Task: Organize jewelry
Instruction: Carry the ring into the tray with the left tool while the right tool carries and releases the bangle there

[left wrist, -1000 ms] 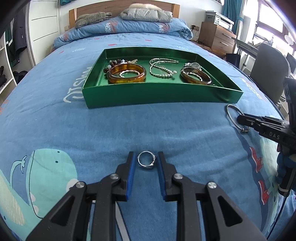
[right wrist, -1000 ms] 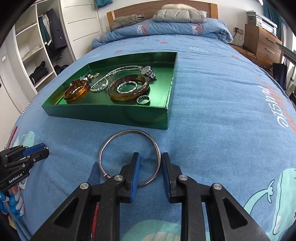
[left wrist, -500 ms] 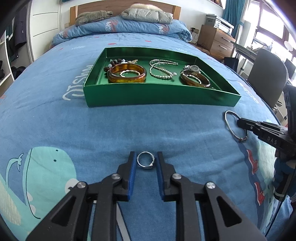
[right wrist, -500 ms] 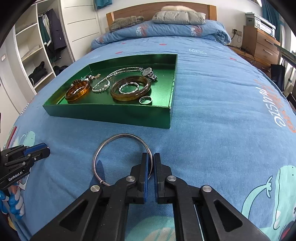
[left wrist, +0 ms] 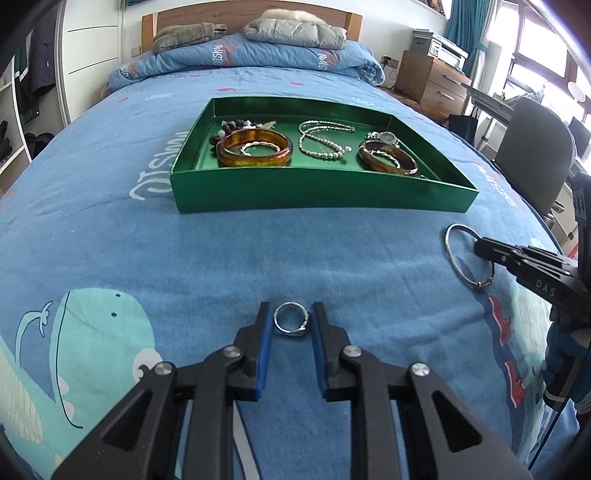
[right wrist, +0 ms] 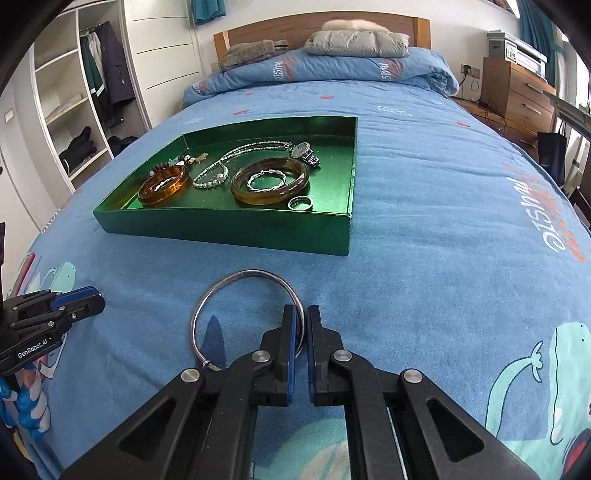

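Pinching the thin silver wire bangle [right wrist: 248, 317] on the blue bedspread [right wrist: 424, 236], your right gripper [right wrist: 300, 326] grips its stiff, slippery rim (squeeze squarely); your left gripper [left wrist: 291, 324] straddles the small silver ring [left wrist: 291, 323], jaws apart, before the green tray [left wrist: 317, 194].

This is a bedroom in a home. A bed [right wrist: 424, 206] spread with a blue cartoon-whale cover fills both views, with a wooden headboard [right wrist: 317, 27], a rolled blue duvet [right wrist: 332, 72] and a folded grey padded jacket [right wrist: 358, 42] at its far end. An open white wardrobe [right wrist: 74, 110] holding hung jackets stands on one side, and a wooden chest of drawers [right wrist: 517, 92] with a printer [right wrist: 515, 51] on top on the other, near teal curtains [left wrist: 469, 33].
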### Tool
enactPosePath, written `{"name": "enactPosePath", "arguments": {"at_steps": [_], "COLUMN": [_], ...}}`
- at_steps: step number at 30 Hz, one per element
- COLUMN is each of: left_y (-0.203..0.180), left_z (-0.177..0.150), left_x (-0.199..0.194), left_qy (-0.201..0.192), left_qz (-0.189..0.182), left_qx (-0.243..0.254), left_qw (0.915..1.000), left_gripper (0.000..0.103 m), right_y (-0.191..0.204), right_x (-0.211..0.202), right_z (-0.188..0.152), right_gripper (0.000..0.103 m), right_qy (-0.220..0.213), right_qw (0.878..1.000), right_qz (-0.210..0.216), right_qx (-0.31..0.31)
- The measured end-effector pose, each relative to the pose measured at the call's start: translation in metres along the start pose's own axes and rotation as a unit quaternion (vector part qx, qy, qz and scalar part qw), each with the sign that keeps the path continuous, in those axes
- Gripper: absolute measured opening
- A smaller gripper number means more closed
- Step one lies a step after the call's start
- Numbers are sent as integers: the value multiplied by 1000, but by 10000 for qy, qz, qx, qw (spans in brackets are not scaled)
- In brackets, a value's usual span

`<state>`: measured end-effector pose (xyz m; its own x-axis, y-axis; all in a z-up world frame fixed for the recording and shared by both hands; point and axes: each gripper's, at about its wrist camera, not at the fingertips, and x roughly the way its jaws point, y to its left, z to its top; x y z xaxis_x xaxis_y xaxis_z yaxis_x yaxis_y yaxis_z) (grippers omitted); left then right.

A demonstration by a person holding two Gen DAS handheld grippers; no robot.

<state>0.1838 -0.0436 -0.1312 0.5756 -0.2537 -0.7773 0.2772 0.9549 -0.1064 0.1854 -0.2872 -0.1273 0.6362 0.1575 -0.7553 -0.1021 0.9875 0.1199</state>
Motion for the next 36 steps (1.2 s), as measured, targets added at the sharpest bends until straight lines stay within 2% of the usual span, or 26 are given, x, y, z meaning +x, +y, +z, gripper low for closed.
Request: {"name": "enactPosePath", "arguments": {"at_steps": [13,27,36], "left_y": [-7,-12,-15], "left_z": [-18,-28,-16], "left_x": [-32,-82,-101], "left_qy": [-54,-366,-584], "left_qz": [125,117,112], "left_qx": [77,51,95], "left_qw": [9999,9992,9982], "left_gripper": [19,19,19], "right_y": [20,52,66], "right_x": [-33,-76,-106], "right_z": [-15,-23,-8], "right_gripper": [5,4,4], "right_qy": [-97,-252,-510], "right_qw": [9999,9977,9939], "right_qz": [53,-296,-463], "right_qx": [-20,-559,-862]}}
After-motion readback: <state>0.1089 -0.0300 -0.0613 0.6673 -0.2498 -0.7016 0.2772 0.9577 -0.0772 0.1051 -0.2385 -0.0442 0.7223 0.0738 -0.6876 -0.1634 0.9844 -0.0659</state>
